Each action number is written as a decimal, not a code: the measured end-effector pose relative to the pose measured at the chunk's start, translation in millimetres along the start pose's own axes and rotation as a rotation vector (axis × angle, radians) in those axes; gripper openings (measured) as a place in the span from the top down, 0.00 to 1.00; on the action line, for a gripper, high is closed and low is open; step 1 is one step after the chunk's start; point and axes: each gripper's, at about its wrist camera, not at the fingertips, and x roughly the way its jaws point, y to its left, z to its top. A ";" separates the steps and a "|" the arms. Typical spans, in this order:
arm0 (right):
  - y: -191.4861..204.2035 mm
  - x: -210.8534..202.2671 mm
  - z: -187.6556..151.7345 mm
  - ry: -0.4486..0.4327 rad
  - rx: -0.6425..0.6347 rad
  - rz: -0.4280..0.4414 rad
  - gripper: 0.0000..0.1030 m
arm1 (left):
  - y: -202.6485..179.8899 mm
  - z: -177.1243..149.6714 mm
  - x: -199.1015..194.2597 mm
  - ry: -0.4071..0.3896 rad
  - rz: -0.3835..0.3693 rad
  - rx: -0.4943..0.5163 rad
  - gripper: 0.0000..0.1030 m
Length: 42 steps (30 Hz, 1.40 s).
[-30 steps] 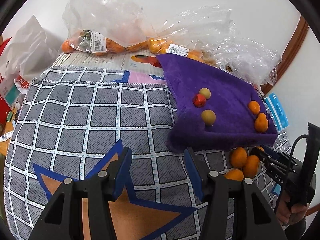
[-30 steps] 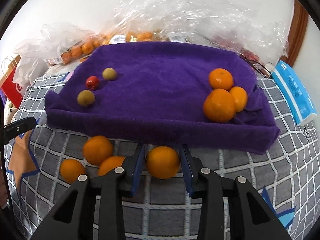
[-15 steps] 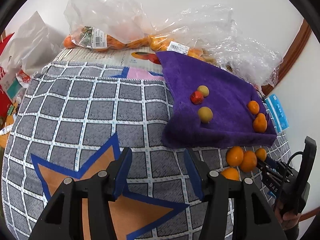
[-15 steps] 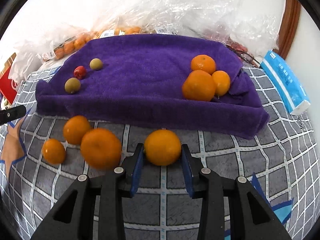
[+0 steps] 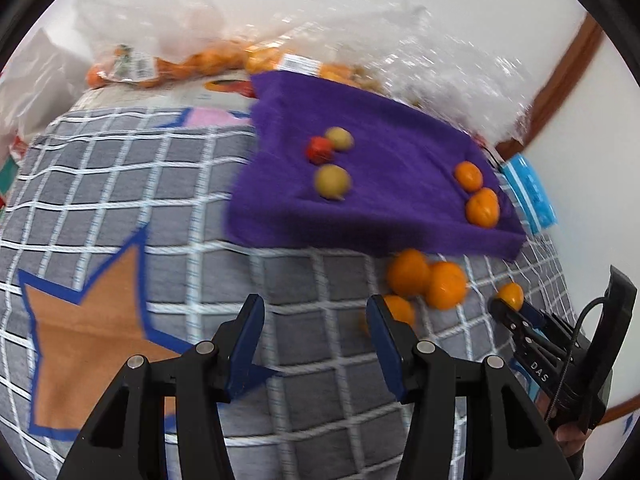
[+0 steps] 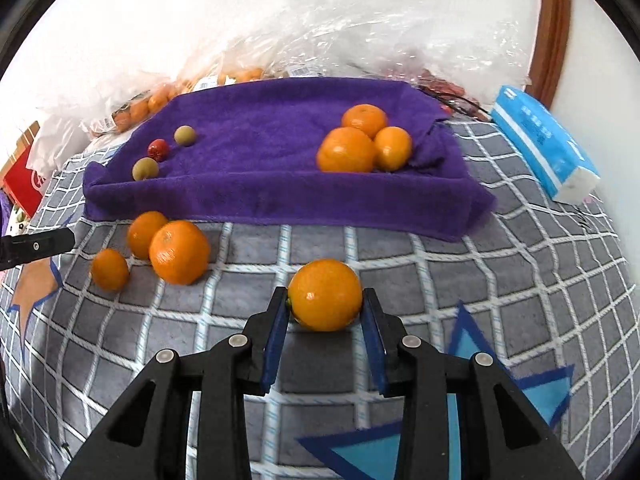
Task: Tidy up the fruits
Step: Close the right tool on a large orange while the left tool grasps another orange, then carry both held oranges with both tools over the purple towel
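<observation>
1. Nearest, over the grey checked cover (image 6: pixel 460 256): right gripper (image 6: pixel 325 312) clamped on an orange (image 6: pixel 325 295), both pads pressing its sides.
2. Left gripper (image 5: pixel 316 322) parted, gripping nothing, above the cover beside the orange star patch (image 5: pixel 88 328).
3. Just off the purple towel's (image 6: pixel 260 148) near edge: three loose oranges (image 6: pixel 179 251).
4. On the towel: three oranges (image 6: pixel 347 150) near its right edge, three small fruits (image 6: pixel 158 149) at its left.
5. At the far edge: bagged fruit (image 5: pixel 208 62).

Grey checked cover (image 6: pixel 460 264) with white grid lines is spread over the whole surface, with an orange star (image 5: pixel 84 320) outlined in blue and some light-blue triangles (image 6: pixel 360 452) on it. A blue-and-white tissue pack (image 6: pixel 540 144) lies at the right, near brown wood trim (image 6: pixel 554 28) on the white wall. A red box (image 6: pixel 22 176) shows at the far left edge.
</observation>
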 end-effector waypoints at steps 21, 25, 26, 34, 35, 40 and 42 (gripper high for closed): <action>-29.2 -16.0 -25.7 -0.028 0.031 0.005 0.65 | -49.8 -16.1 27.8 0.068 0.048 0.031 0.64; -26.1 -23.8 -27.7 -0.037 0.021 0.012 0.65 | -52.3 -19.5 19.8 0.057 0.051 0.027 0.64; -25.3 -25.6 -27.8 -0.037 0.017 0.011 0.65 | -53.3 -20.2 17.3 0.053 0.053 0.027 0.64; -20.5 -46.8 -21.7 -0.068 -0.001 0.000 0.65 | -55.1 -20.9 -7.3 0.012 0.048 0.009 0.64; -19.9 -49.5 -19.5 -0.074 0.000 -0.003 0.65 | -55.7 -20.0 -10.0 0.006 0.048 0.009 0.64; -17.3 -59.4 -6.2 -0.095 0.009 -0.010 0.65 | -57.4 -11.9 -23.7 -0.026 0.031 0.015 0.64; -16.1 -63.9 0.2 -0.107 0.014 -0.009 0.65 | -57.7 -7.3 -28.2 -0.037 0.015 0.016 0.64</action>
